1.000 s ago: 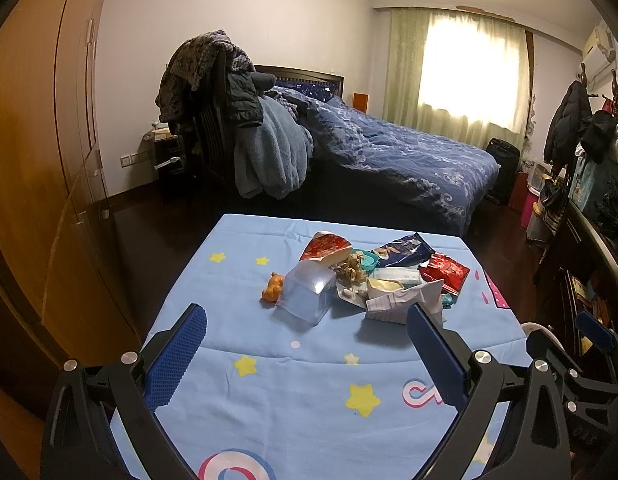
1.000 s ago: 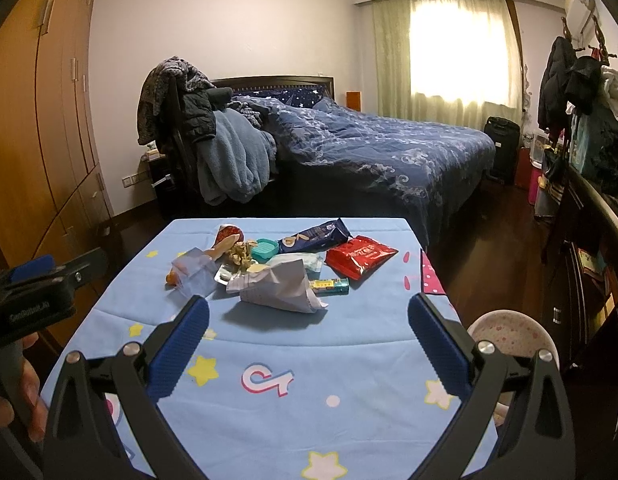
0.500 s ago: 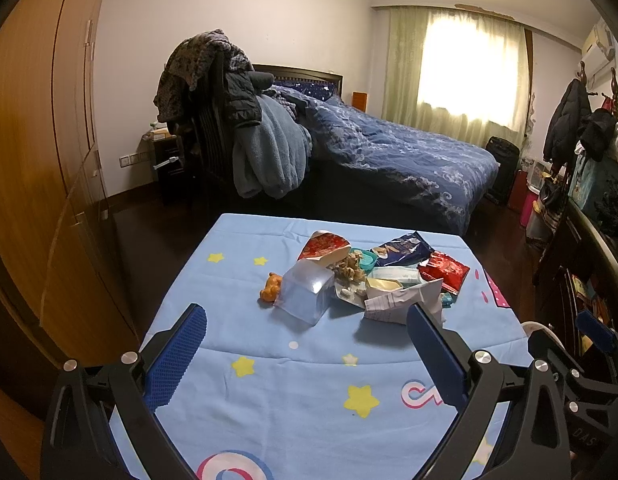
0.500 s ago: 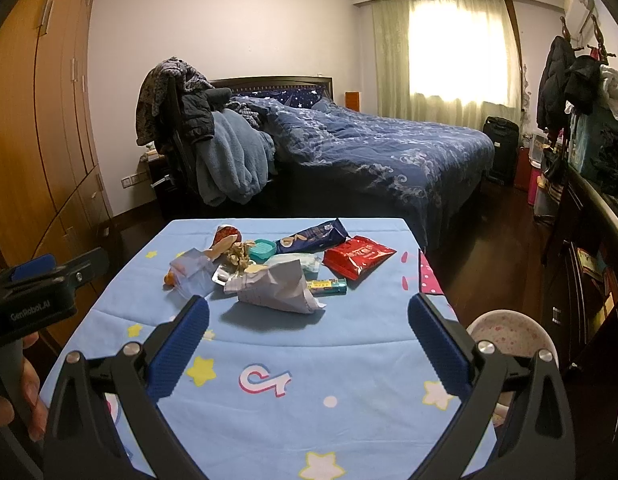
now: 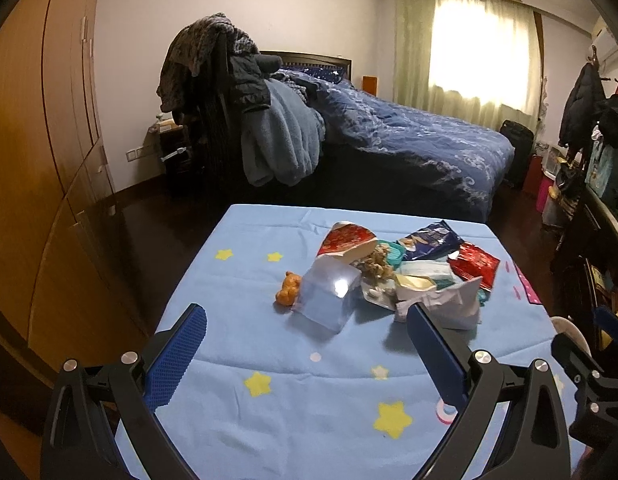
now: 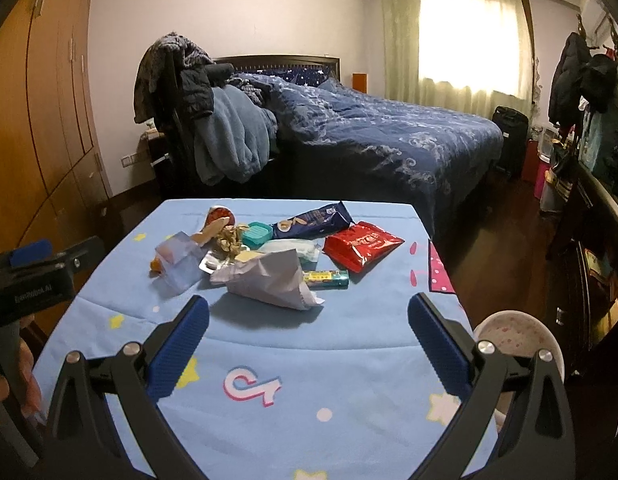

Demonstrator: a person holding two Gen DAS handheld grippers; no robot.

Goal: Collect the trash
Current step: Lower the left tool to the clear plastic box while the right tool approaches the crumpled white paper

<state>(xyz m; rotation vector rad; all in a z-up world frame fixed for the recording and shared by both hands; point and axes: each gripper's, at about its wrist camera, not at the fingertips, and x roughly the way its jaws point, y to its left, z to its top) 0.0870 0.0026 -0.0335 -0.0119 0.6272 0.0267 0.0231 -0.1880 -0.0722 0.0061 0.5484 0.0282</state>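
Note:
A pile of trash lies on the blue star-print table [image 6: 269, 360]: a crumpled white paper bag [image 6: 269, 280], a red snack bag [image 6: 361, 244], a dark blue wrapper [image 6: 313, 220], a clear plastic box [image 6: 181, 260], a teal lid [image 6: 256, 234] and a green tube [image 6: 325, 279]. The left wrist view shows the clear box [image 5: 329, 292], an orange scrap [image 5: 289, 294], the paper bag [image 5: 445, 306] and the red bag [image 5: 475, 266]. My left gripper [image 5: 307, 350] is open and empty, short of the pile. My right gripper [image 6: 309, 344] is open and empty, short of the paper bag.
A pink-white bin [image 6: 517, 340] stands on the floor at the table's right edge. A bed [image 6: 389, 140] and a chair piled with clothes [image 6: 197, 112] stand beyond the table. A wooden wardrobe [image 5: 41, 160] lines the left wall.
Both grippers have edged slightly forward toward the pile; both stay open. Nothing on the table has moved.

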